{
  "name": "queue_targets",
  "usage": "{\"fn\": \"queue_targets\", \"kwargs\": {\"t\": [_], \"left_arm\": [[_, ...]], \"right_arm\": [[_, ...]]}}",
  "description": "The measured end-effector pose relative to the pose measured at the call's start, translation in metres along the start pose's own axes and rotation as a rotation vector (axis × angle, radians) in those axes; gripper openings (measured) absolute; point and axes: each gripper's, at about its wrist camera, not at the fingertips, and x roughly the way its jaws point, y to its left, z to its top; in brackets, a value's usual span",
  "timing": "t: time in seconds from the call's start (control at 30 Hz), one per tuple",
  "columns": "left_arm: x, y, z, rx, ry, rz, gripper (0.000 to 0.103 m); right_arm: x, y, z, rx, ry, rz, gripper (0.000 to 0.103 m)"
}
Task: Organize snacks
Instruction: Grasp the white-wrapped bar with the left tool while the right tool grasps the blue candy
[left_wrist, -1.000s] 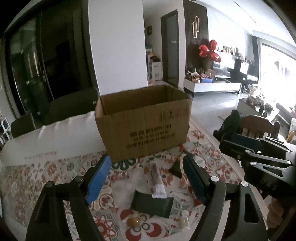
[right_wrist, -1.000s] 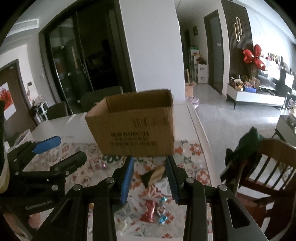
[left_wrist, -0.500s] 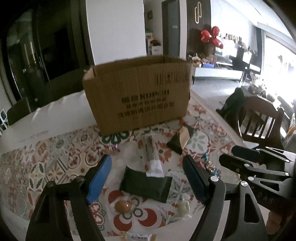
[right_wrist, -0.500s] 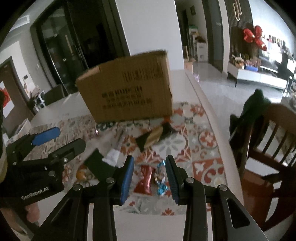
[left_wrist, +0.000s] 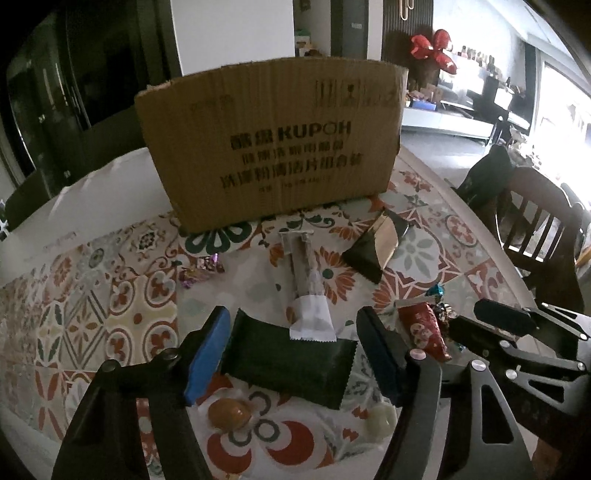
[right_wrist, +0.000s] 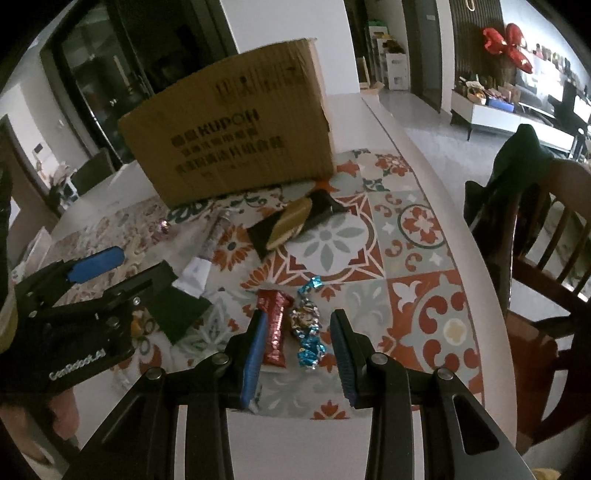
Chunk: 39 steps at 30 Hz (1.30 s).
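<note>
Both grippers had dropped toward the counter (left_wrist: 92, 206) since the earlier view. My left gripper (left_wrist: 293, 354), jaws just narrowing yet still apart, straddled the dark green packet (left_wrist: 288, 363), its long axis running across between them. My right gripper (right_wrist: 297, 354), narrowly parted, framed the red wrapper (right_wrist: 274, 326) and blue foil candy (right_wrist: 308, 328).

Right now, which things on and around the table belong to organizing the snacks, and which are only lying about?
For the job: cardboard box; dark green packet; red wrapper; blue foil candy; white-ended stick pack; black-and-gold packet.

Lying about: wooden chair; dark garment on it.
</note>
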Motion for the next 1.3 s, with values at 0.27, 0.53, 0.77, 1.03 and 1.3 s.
{"fn": "queue_targets", "kwargs": {"t": [0.27,0.53,0.77,1.03,1.3], "left_arm": [[0.021,-0.004,0.009,-0.017,0.023,-0.004,0.065],[0.043,-0.007,0.016,-0.032,0.053,-0.008,0.058],[0.056,-0.004,0.018,-0.046,0.074,0.000,0.052],[0.063,-0.002,0.018,-0.060,0.083,-0.006,0.027],[0.063,-0.002,0.018,-0.062,0.082,-0.031,0.020]], "right_arm": [[0.013,-0.006,-0.001,0.022,0.022,0.003,0.031],[0.022,-0.009,0.001,0.040,0.032,0.009,0.027],[0.026,-0.005,0.001,0.036,0.019,-0.009,0.025],[0.027,-0.009,0.010,0.051,-0.011,-0.022,0.025],[0.027,-0.009,0.018,0.059,-0.028,-0.001,0.025]]}}
